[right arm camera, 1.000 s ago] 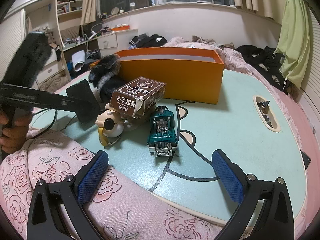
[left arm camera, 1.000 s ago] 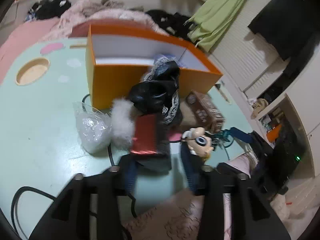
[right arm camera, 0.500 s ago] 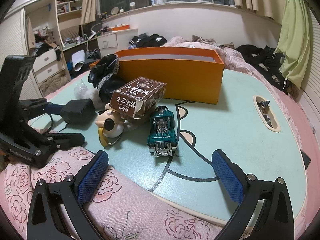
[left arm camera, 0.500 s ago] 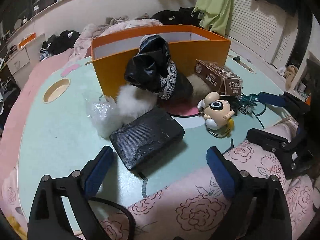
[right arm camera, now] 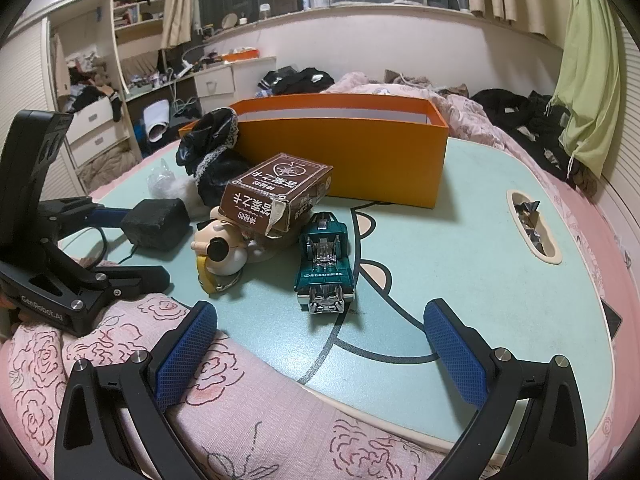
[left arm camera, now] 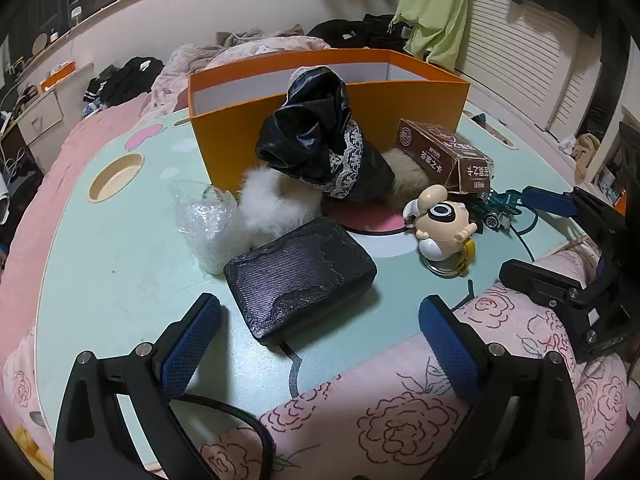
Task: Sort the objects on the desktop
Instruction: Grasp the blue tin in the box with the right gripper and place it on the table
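Black woven fabric covers the flat rectangular pouch [left arm camera: 300,276] that lies on the mint-green worktop [left arm camera: 120,264] near its front edge, just ahead of my left hand-held gripper [left arm camera: 320,344], whose blue-padded fingers [left arm camera: 188,344] are spread wide on either side of it and touch nothing. A dark cord runs from the pouch toward that front edge. Just behind the pouch sit a crinkled clear plastic bag [left arm camera: 208,228] and a white fluffy ball [left arm camera: 272,204], and against them leans a shiny black cloth bundle with lace trim [left arm camera: 320,148], which rests on the front wall of the open orange cardboard box [left arm camera: 400,104] standing toward the back of the worktop.

To the right, a brown card box printed with white characters [right arm camera: 276,196] lies tilted on a tan furry thing and over the head of a small cartoon figurine with round black glasses [right arm camera: 220,252]. Just beside them, a teal toy car with a chrome front [right arm camera: 326,264] points toward the front edge. My right hand-held gripper [right arm camera: 320,352] hovers at that edge, in line with the car, fingers wide apart and holding nothing.

A pink rose-patterned quilt [right arm camera: 224,400] lies over the front edge beneath both grippers.
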A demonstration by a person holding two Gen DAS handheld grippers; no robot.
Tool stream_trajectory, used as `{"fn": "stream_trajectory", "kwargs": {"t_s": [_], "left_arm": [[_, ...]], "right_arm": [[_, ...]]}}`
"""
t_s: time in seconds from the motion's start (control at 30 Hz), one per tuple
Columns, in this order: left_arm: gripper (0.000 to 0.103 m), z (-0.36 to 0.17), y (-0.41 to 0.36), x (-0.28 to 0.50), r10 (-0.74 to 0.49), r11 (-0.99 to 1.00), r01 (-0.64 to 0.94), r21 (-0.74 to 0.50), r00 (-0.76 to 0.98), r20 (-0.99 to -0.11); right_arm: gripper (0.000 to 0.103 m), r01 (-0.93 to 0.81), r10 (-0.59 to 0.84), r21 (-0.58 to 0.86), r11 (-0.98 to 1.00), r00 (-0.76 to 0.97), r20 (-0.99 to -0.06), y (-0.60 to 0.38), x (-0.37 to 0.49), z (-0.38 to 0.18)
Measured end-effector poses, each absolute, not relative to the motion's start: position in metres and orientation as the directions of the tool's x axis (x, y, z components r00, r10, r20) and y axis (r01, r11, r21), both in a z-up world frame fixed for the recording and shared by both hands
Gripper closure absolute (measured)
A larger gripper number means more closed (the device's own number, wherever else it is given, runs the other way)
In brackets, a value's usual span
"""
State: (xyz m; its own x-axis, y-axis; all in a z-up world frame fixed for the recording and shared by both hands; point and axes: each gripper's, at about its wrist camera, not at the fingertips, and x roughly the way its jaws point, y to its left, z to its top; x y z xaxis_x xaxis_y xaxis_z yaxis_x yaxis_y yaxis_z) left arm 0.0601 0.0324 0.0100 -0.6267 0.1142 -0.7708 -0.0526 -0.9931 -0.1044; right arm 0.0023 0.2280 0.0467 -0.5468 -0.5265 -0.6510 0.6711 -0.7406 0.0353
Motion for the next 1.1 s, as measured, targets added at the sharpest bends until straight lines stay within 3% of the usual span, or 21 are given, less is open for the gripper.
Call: {"fn": "stream_trajectory", "kwargs": {"t_s": [0.27,0.4,0.53,0.67,0.83,1.1], "left_arm": [[0.003,0.01,0.031,0.06,0.134,-0.989,-0.033,-0.146,-0.627,-0.767],[0.003,0.011,0.032,0.063,0.134,-0.989,-0.033,-0.146,-0.627,-0.767],[0.003,0.011,0.033,0.063,0.135,-0.989,-0.032,-0.147,-0.627,-0.767],[0.003,0.011,0.031,0.063,0.138,-0.988,-0.031,-0.152,-0.629,-0.765],[0.003,0.011,0.029,0.063,0.142,-0.987,-0.031,-0.158,-0.631,-0.763],[0.003,0.012,0.026,0.063,0.155,-0.984,-0.033,-0.175,-0.64,-0.752]], "right_arm": [[0.0,0.651,-0.516,0.058,-0.757,-0.541,-0.664,0.231,-0.012,0.047],[0.001,0.647,-0.572,0.119,-0.753,-0.556,-0.603,0.235,-0.018,0.076],[0.001,0.665,-0.549,0.001,-0.747,-0.617,-0.564,0.215,-0.038,0.126],[0.005,0.707,-0.492,-0.093,-0.701,-0.573,-0.655,0.169,-0.084,0.154],[0.02,0.715,-0.302,-0.139,-0.685,-0.452,-0.84,0.113,-0.167,0.136],[0.02,0.696,-0.053,-0.165,-0.699,-0.28,-0.958,0.087,-0.237,0.086]]}}
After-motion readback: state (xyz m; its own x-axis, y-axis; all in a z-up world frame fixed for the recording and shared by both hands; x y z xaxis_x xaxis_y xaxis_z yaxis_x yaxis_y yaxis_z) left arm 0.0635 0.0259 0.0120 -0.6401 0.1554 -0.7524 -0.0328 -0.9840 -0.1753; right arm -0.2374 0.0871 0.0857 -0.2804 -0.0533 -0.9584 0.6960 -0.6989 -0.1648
